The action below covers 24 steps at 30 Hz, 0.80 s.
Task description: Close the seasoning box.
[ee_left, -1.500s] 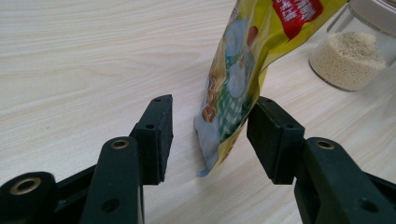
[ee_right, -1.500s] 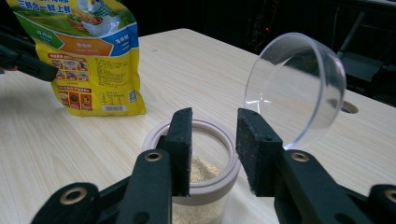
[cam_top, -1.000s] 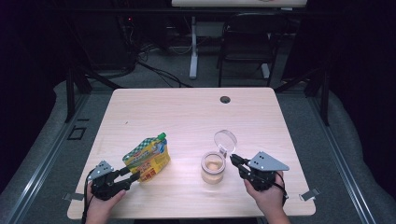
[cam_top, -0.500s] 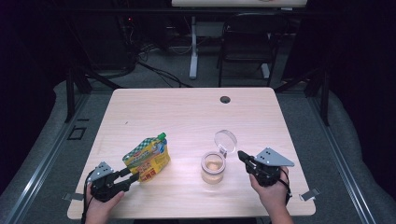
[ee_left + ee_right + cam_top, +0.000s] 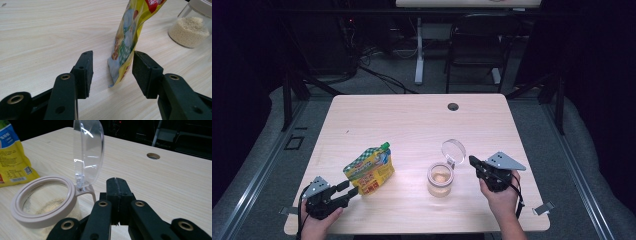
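Left gripper: lower left of the high view, jaws spread wide; they have just been opening a little, with the bottom corner of the pouch between them.
Left pads: in the left gripper view both stand apart from the pouch's edge, the right-hand pad just beside it, neither pressing on it.
Pouch: yellow with a green cap, standing tilted on the table left of centre in the high view; in the left gripper view its lower corner hangs between the jaws.
Right gripper: lower right of the high view, jaws pressed together on nothing; the right gripper view shows the two pads flush against each other.
Jar: centre right of the high view, just left of the right gripper's tips, holding pale grains.
Lid: clear, hinged, standing upright and open at the jar's rim, just beyond the closed tips, apart from them.
Table: light wood.
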Available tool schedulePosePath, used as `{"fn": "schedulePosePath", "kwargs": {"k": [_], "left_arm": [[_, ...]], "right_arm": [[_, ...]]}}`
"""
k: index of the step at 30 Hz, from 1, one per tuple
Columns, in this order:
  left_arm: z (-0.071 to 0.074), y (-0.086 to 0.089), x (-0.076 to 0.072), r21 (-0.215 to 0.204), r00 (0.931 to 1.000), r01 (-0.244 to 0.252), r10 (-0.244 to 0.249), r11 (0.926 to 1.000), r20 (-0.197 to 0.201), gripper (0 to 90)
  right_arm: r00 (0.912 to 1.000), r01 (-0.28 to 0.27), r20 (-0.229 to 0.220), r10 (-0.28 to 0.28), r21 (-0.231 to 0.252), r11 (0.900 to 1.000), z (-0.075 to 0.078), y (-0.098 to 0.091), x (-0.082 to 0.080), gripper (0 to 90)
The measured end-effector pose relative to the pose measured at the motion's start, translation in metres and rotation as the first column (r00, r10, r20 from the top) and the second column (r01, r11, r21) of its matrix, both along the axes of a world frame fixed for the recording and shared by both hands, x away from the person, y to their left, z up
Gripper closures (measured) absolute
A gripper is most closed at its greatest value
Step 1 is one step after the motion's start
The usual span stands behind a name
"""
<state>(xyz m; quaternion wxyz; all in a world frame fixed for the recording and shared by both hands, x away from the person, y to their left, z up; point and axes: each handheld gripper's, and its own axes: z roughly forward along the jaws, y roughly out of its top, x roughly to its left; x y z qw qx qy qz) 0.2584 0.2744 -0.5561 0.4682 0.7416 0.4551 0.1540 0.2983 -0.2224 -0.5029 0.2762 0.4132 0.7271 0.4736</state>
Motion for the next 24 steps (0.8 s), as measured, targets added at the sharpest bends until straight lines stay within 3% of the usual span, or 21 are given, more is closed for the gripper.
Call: {"fn": "schedulePosePath", "kwargs": {"k": [9,24], "left_arm": [[0.0,-0.001,-0.001,0.012,1.0,0.002,-0.002,0.9999,-0.003,51.4],[-0.002,-0.002,-0.001,0.015,1.0,-0.001,0.002,0.9999,-0.008,51.4]], "right_arm": [[0.9993,0.027,-0.027,-0.025,0.057,0.998,-0.005,-0.009,0.01,90.0],[0.9998,-0.002,-0.017,0.003,0.048,0.9989,-0.005,0.0,0.012,89.4]]}}
